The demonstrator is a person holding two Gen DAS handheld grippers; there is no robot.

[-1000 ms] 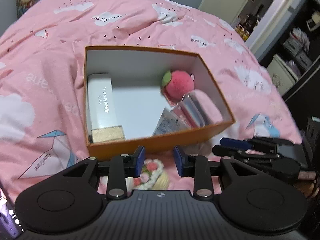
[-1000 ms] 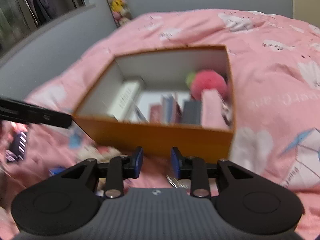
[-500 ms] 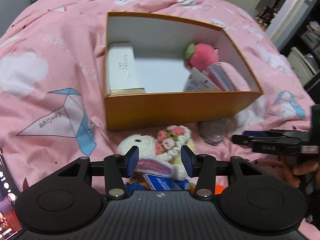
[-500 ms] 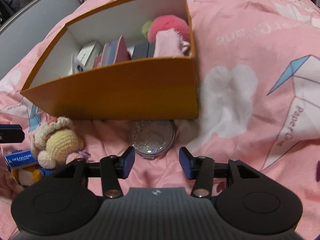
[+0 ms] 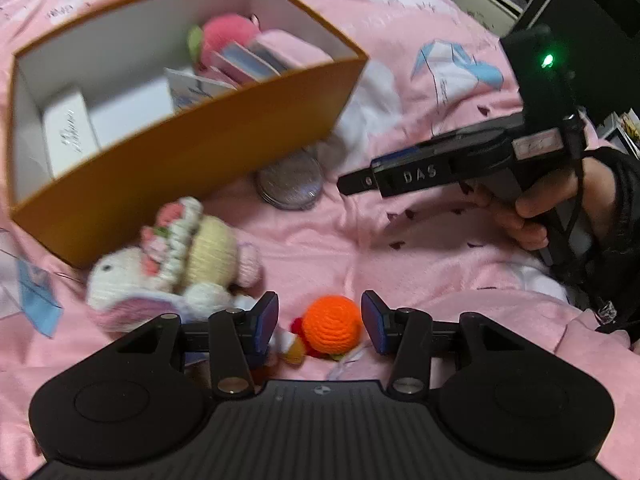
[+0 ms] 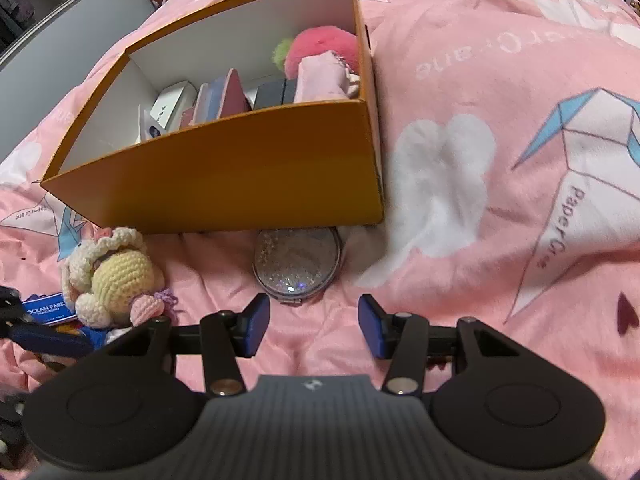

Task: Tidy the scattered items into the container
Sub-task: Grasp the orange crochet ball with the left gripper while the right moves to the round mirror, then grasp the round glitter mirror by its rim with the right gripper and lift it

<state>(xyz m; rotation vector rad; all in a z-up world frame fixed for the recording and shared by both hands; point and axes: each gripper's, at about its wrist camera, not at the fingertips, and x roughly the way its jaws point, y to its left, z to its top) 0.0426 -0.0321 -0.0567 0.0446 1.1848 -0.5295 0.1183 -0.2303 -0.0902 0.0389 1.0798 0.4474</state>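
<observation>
Pink bedspread (image 6: 460, 92) with paper-crane prints fills both my views, and the orange box (image 6: 256, 172) sits on it, already holding a pink pompom (image 6: 324, 46), a white carton (image 5: 70, 136) and some slim upright items. On my left wrist view, the left gripper (image 5: 319, 322) has its jaws spread apart after just widening, and the orange crochet ball (image 5: 331, 322) lies between the pads; I can't see either pad pressing on it. Just left of it lies the crochet bunny doll (image 5: 176, 256), close against the box's front wall. On my right wrist view, the right gripper (image 6: 313, 326) is also parted, having just opened up, with only bedspread between its pads. The glittery round compact (image 6: 297, 263) rests just beyond those fingertips, tucked against the box's front wall. A blue card (image 6: 48, 312) shows at the left edge.
</observation>
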